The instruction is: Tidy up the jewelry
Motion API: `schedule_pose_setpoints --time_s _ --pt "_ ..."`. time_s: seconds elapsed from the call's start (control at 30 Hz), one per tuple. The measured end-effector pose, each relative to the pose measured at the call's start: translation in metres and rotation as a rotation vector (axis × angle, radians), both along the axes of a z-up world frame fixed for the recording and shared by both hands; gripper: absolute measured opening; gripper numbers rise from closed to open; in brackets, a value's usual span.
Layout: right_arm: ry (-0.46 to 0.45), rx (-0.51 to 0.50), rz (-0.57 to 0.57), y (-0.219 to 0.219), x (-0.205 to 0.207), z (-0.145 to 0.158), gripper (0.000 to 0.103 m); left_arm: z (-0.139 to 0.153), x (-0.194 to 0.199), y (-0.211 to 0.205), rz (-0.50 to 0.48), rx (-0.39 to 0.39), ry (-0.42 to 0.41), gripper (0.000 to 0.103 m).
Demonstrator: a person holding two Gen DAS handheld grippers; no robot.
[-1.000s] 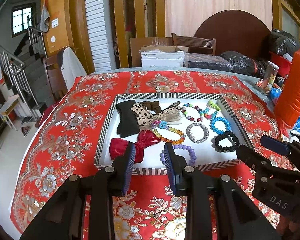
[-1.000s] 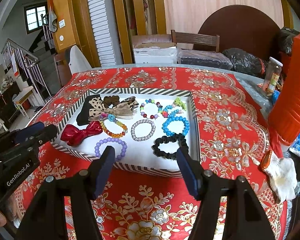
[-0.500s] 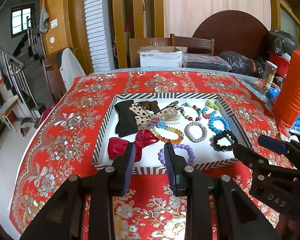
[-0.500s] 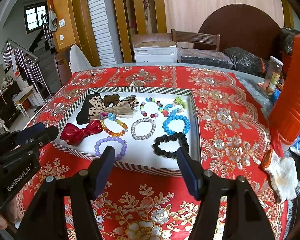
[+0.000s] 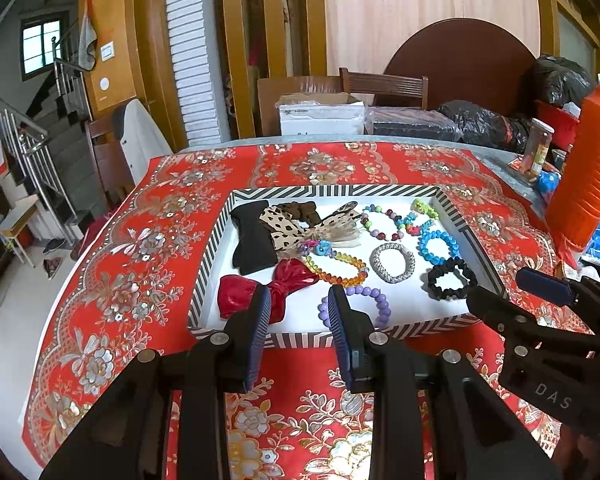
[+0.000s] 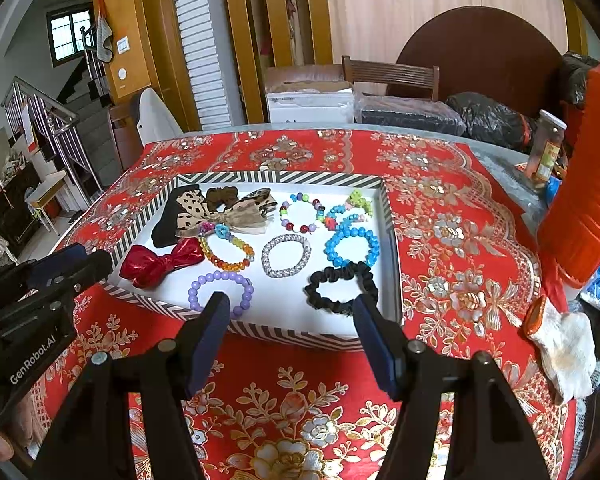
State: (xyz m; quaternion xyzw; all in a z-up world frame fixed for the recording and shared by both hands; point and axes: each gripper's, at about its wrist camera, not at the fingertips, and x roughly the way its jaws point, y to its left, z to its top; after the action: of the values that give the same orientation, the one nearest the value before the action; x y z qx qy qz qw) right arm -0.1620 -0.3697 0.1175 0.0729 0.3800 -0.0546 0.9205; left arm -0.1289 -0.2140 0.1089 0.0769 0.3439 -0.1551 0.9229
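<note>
**Both grippers poised short of the tray**

The striped-rim white cardboard tray (image 6: 260, 328) sits mid-desk on the red floral tablecloth (image 6: 440, 248), holding bows and bracelets. Nearest its front rim lie the lilac bead bracelet (image 6: 221, 292) and black fabric scrunchie (image 6: 342, 288). The right gripper (image 6: 292, 340) has its fingers spread wide, empty; the left gripper (image 5: 296, 336) is narrower, also empty. Risk: neighbouring bracelets nearly touch (a grab could snag two). Legible: "GenRobot.AI", "DAS".

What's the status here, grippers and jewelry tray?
Left gripper open, empty, short of the tray. Right gripper open wide, empty. Purple bracelet and black scrunchie nearest. Nothing blocking.
</note>
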Motion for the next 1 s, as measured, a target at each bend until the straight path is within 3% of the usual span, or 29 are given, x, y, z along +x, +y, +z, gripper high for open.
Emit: schedule_pose_setpoints --time_s 1.0 --pt "0.008 0.001 0.005 0.0008 0.0002 -0.0021 0.067 -0.001 0.0011 0.0008 0.0 -0.004 0.001 0.021"
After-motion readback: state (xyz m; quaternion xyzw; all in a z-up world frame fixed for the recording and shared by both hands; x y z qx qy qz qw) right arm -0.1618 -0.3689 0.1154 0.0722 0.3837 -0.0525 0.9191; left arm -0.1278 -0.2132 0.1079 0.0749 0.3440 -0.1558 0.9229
